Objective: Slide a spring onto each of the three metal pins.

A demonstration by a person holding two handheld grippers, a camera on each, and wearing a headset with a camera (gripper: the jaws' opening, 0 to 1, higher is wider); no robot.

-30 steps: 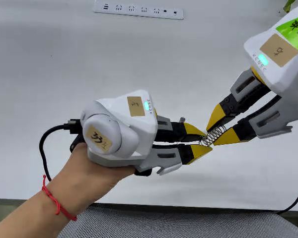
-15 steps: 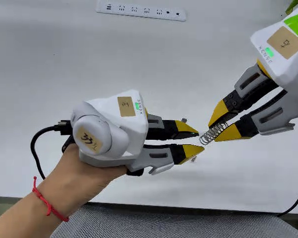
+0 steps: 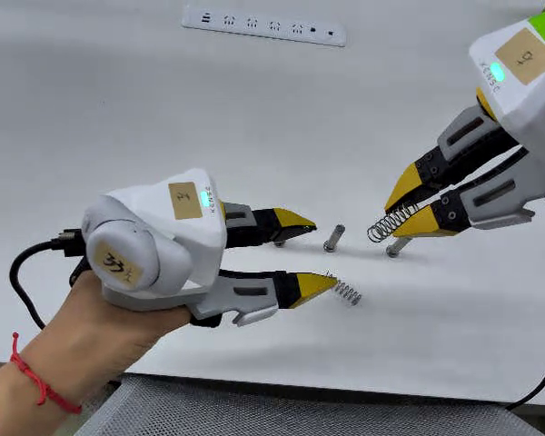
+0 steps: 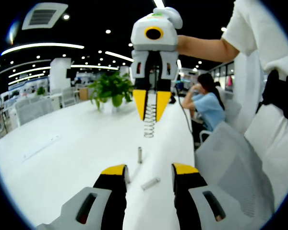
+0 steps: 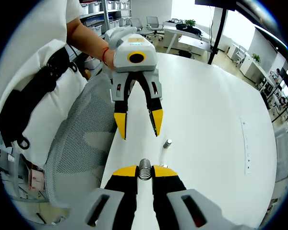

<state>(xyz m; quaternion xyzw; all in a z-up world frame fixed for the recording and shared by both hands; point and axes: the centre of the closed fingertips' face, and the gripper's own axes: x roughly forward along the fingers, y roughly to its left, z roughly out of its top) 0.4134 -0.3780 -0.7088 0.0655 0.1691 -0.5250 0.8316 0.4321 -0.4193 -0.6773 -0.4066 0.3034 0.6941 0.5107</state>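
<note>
Facing each other above the white desk [image 3: 118,118], the two tools point tip to tip with a gap between them. The left tool [image 3: 323,252], held in a hand [image 3: 127,341], has its jaws spread wide and grips nothing. The right tool [image 3: 398,219] is pinched narrow on one end of a spring [image 3: 386,223]. The spring sticks out from its tips toward the left tool, clear of the desk. A pin [image 3: 334,238] stands upright and bare on the desk between the two tools. A second spring [image 3: 347,291] lies flat on the desk, just beside the tip of the left tool's lower jaw. Another pin [image 3: 396,246] lies on the desk below the right tool. A power strip [image 3: 263,24] sits at the far edge.
</note>
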